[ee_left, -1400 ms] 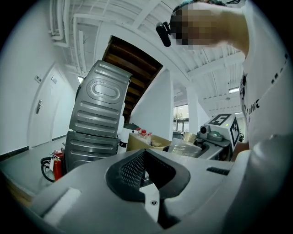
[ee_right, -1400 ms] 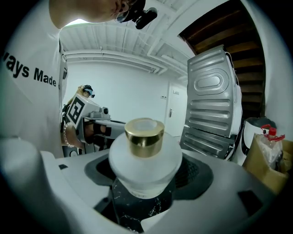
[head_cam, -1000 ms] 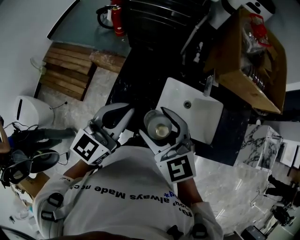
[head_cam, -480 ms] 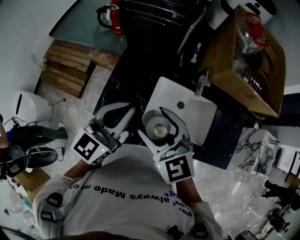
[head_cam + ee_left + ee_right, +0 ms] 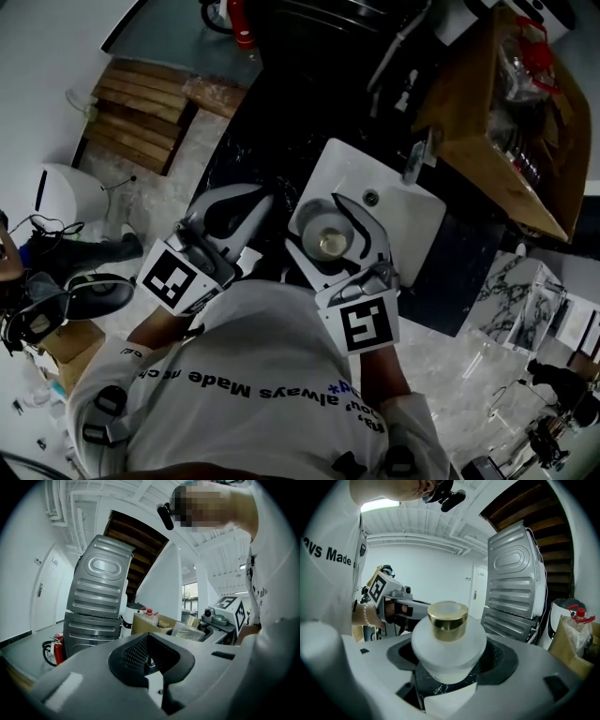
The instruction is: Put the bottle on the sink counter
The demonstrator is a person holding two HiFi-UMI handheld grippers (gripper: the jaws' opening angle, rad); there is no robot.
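A frosted white bottle (image 5: 447,641) with a gold cap (image 5: 448,617) stands upright in my right gripper (image 5: 450,665), whose jaws are shut round its body. In the head view the bottle (image 5: 327,244) and right gripper (image 5: 323,214) hang over the near left corner of the white sink basin (image 5: 398,220). The basin is set in a dark marbled counter (image 5: 267,131). My left gripper (image 5: 251,208) is just left of the bottle, over the counter's near edge. In the left gripper view its jaws (image 5: 149,654) are shut with nothing between them.
A chrome faucet (image 5: 417,155) stands at the basin's far side. An open cardboard box (image 5: 506,141) with packaged goods sits on the counter at the right. A wooden pallet (image 5: 141,108) and a white bin (image 5: 66,197) are on the floor at the left.
Both grippers have moved slightly forward, and the bottle, still held, has come a little further over the basin's near left corner. The head view has shifted a little.
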